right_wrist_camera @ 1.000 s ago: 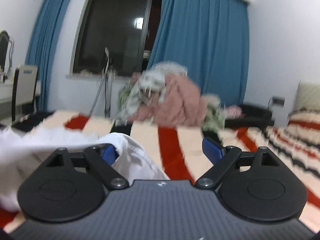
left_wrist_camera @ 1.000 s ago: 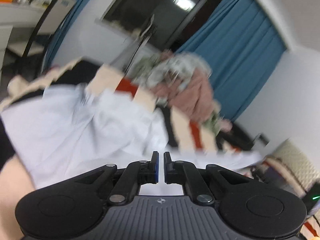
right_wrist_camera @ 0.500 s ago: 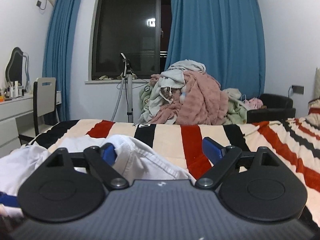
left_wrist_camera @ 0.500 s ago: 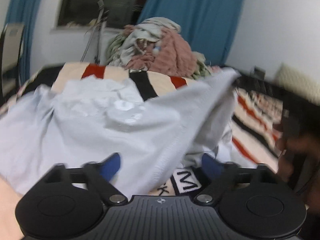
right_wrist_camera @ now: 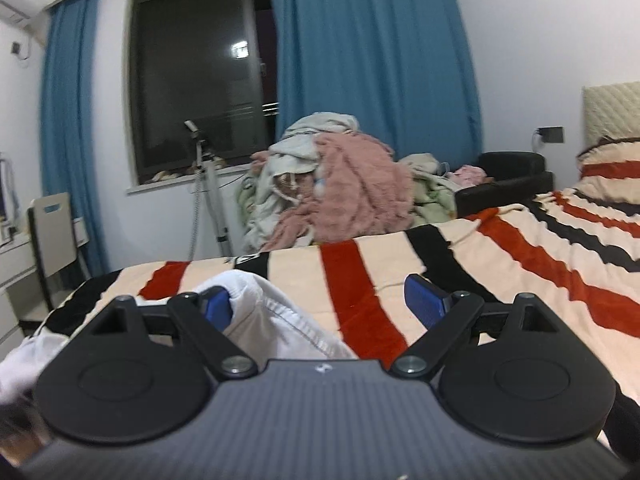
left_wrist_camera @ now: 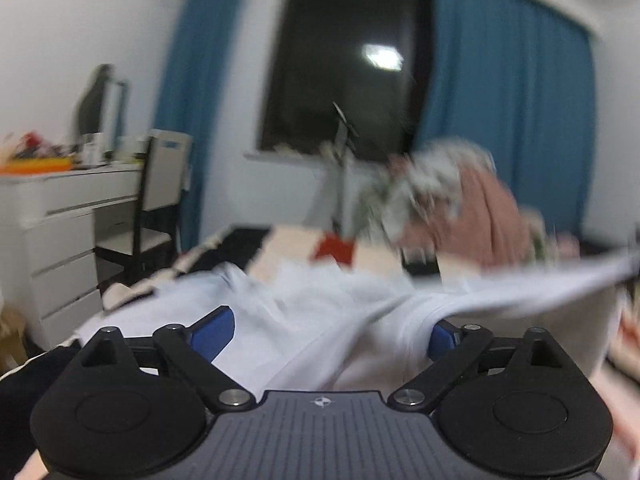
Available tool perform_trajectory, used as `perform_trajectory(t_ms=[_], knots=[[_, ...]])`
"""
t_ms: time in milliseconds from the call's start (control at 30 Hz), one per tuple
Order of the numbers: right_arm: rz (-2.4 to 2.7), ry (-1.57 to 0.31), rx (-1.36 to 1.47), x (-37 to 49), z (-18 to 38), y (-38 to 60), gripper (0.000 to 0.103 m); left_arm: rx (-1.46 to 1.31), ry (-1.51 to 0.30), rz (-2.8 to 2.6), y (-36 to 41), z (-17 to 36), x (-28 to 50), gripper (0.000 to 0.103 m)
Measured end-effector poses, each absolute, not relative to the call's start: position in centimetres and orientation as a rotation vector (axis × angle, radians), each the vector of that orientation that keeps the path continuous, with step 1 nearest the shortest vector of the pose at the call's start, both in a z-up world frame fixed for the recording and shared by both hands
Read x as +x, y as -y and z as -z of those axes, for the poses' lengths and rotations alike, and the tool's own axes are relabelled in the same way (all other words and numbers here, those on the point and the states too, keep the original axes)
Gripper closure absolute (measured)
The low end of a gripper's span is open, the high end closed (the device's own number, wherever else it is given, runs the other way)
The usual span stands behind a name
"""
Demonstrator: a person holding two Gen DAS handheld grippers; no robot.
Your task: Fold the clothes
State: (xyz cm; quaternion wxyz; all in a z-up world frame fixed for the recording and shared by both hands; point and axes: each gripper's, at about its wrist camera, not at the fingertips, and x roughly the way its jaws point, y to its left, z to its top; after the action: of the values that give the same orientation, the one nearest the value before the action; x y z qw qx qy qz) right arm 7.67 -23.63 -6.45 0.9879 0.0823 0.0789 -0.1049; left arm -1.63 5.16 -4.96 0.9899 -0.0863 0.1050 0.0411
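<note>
Bedroom, dark window (right_wrist_camera: pixel 200 80) sitting between blue curtains (right_wrist_camera: pixel 372 80); striped blanket (right_wrist_camera: pixel 520 264) covering bed, clothes pile (right_wrist_camera: pixel 332 188) heaping beyond far edge. White garment (left_wrist_camera: pixel 320 320) lying bunched on blanket — one edge stretching rightward, blurred. Left gripper (left_wrist_camera: pixel 332 330) gaping wide, cloth passing between fingers, nothing clamped. Right gripper (right_wrist_camera: pixel 320 300) also spreading wide — garment fold (right_wrist_camera: pixel 260 312) resting against left finger.
</note>
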Motion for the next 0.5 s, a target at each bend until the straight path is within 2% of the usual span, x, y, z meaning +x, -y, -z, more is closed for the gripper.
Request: perform_trajectory(t_ms=[100,200,367,500], knots=[[0.224,-0.144,0.129,7.5,6.8,23.2,0.015,-0.233,-0.143,-0.065,-6.7,3.5,-4.2,0.003],[0.233,-0.129,0.083,7.2,7.1,22.5,0.015,-0.249,-0.159,-0.082,-7.6,2.7,-5.8,0.001],[0.239,-0.133,0.026,6.4,7.5,21.9,0.015,-0.191,-0.332,-0.197,-8.2,3.6,-5.4,0.0],[0.24,-0.128,-0.01,5.2,7.4,21.6,0.015,-0.198,-0.39,-0.183,-8.5,4.0,-5.1,0.0]])
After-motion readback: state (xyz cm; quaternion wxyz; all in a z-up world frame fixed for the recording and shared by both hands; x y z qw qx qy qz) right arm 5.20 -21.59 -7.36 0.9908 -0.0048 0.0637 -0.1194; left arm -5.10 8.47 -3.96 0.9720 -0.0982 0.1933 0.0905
